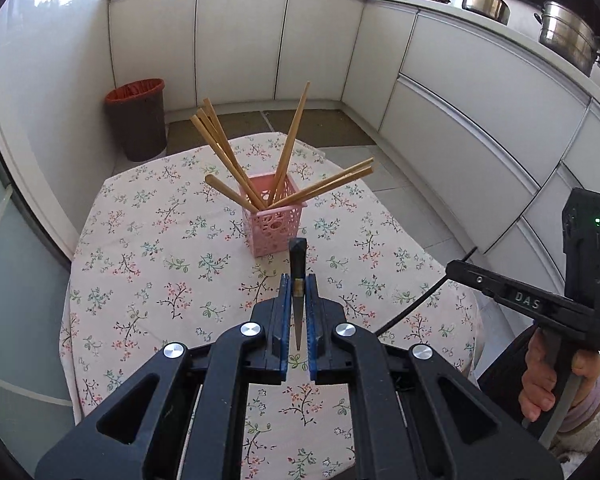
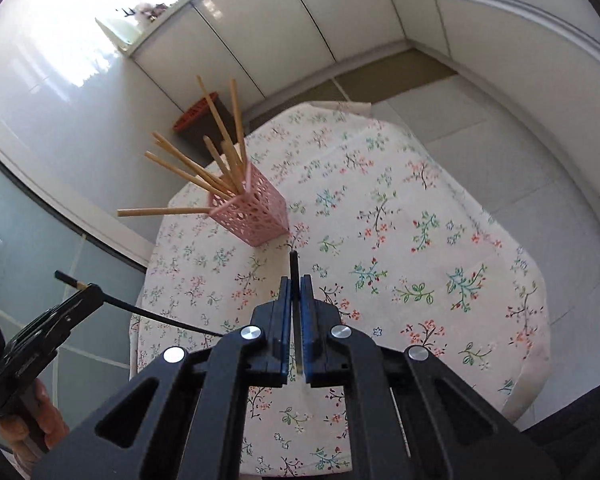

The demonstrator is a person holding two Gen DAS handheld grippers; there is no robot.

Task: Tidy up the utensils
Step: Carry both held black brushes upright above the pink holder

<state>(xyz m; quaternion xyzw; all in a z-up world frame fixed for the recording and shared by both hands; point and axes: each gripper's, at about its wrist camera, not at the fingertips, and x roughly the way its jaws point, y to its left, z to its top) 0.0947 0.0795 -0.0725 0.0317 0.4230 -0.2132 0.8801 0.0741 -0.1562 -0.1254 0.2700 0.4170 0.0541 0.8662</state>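
Note:
A pink perforated holder (image 1: 274, 224) (image 2: 252, 216) stands on the floral tablecloth (image 1: 148, 248) (image 2: 420, 184), filled with several wooden chopsticks (image 1: 292, 140) (image 2: 220, 124) that fan outward. My left gripper (image 1: 298, 280) is shut on a dark chopstick (image 1: 298, 256) with a gold band, held above the table just short of the holder. My right gripper (image 2: 295, 280) is shut on a second dark chopstick (image 2: 295, 264), also in front of the holder. From the other hand's view, each gripper (image 1: 452, 270) (image 2: 94, 292) shows its black chopstick (image 1: 416, 300) (image 2: 160, 318) sticking out behind the jaws.
A brown bin with a red liner (image 1: 138, 120) (image 2: 196, 120) stands on the floor beyond the table's far left corner. White cabinets curve around the back and right; steel pots (image 1: 568, 36) sit on the counter. A hand (image 1: 548, 372) grips the right tool's handle.

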